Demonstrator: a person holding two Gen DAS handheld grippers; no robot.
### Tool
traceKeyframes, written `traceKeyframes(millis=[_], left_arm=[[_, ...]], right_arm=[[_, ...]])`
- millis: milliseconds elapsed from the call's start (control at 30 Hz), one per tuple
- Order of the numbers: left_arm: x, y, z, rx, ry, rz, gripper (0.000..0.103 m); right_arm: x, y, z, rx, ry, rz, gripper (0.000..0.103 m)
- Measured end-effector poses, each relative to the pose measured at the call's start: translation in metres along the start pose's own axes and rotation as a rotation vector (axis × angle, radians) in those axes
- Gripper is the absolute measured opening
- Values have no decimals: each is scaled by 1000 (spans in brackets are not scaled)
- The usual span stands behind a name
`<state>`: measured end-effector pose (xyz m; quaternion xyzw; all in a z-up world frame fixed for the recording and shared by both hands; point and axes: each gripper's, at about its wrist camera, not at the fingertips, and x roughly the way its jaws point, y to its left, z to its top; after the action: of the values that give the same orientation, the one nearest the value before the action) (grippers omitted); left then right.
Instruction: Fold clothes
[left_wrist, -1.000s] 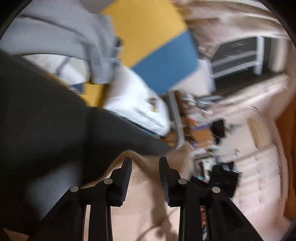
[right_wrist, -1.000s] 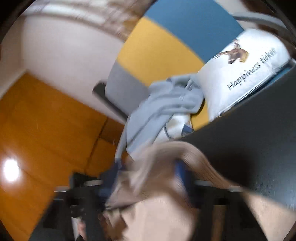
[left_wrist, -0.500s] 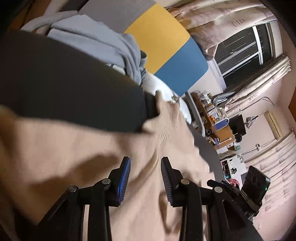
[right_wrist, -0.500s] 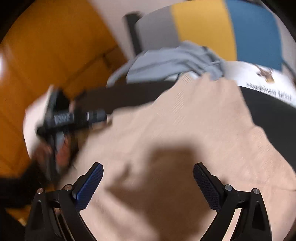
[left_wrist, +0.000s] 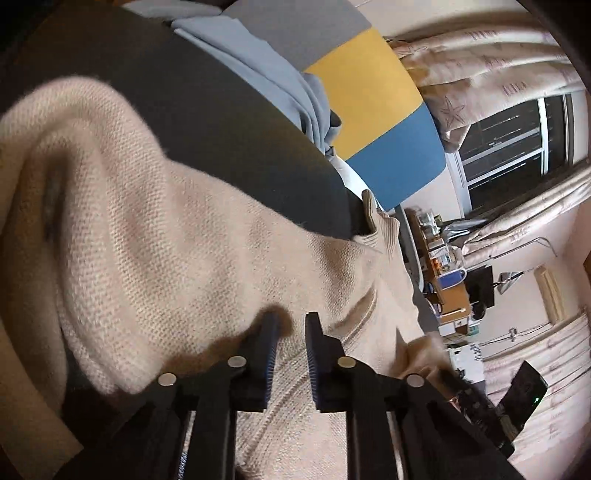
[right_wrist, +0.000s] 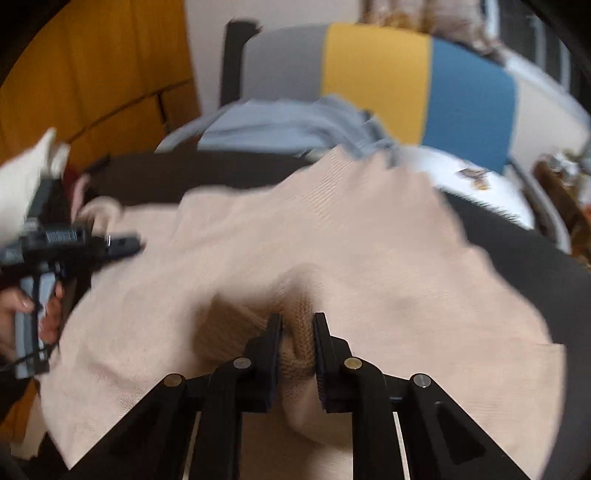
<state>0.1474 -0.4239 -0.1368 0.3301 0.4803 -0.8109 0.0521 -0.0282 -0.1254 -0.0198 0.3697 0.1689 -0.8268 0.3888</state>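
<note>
Sweater (right_wrist: 332, 240), beige knit, lies spread across a dark bed surface (right_wrist: 535, 266). Right tool (right_wrist: 297, 325) is clenched on a bunched fold of it. Left tool (left_wrist: 291, 325) hovers over the knit, fingers narrowly apart, grasping nothing visible. Grey garment (right_wrist: 288, 125) lies beyond the sweater.

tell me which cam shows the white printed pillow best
The right wrist view. The white pillow lies in the open behind the beige sweater, its brown print visible though blurred. In the left wrist view only a thin white sliver peeks out beyond the dark surface, no print showing.
</note>
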Motion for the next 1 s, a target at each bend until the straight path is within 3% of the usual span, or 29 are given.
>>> traceKeyframes(millis=[67, 233, 367, 567, 700, 733, 767, 800, 833, 900, 1000], left_arm=[[1, 3, 0, -4, 5, 10, 1], [0, -1, -3, -4, -4, 31, 1], [2, -6, -3, 6, -11, 48, 1], [2, -10, -4, 27, -12, 75, 1], [2, -17, -2, 52, -7, 120, 0], [2, -23, -2, 71, -5, 144, 0], [2, -30, -2, 98, -2, 173, 8], [1, -38, -2, 126, -4, 195, 23], [0, -48, -2, 158, -13, 215, 25], [-2, -66, -3, 222, -36, 243, 25], [-2, -94, -4, 314, -60, 230, 25]], right_arm=[[-32, -32, -2, 38, -35, -81, 17], [-90, -154, -20, 247, -72, -286, 17], [-123, -248, -58, 456, -71, -411, 17], [-137, -317, -111, 608, -18, -548, 17], [-146, -360, -135, 652, 52, -733, 17], [-151, -376, -140, 669, 71, -788, 32], [-155, -389, -145, 695, 94, -817, 45], [-160, -399, -149, 727, 113, -831, 73], [-169, -402, -150, 745, 97, -851, 85], [-192, -393, -146, 749, 19, -890, 85], [-192, -350, -123, 652, -82, -745, 91]])
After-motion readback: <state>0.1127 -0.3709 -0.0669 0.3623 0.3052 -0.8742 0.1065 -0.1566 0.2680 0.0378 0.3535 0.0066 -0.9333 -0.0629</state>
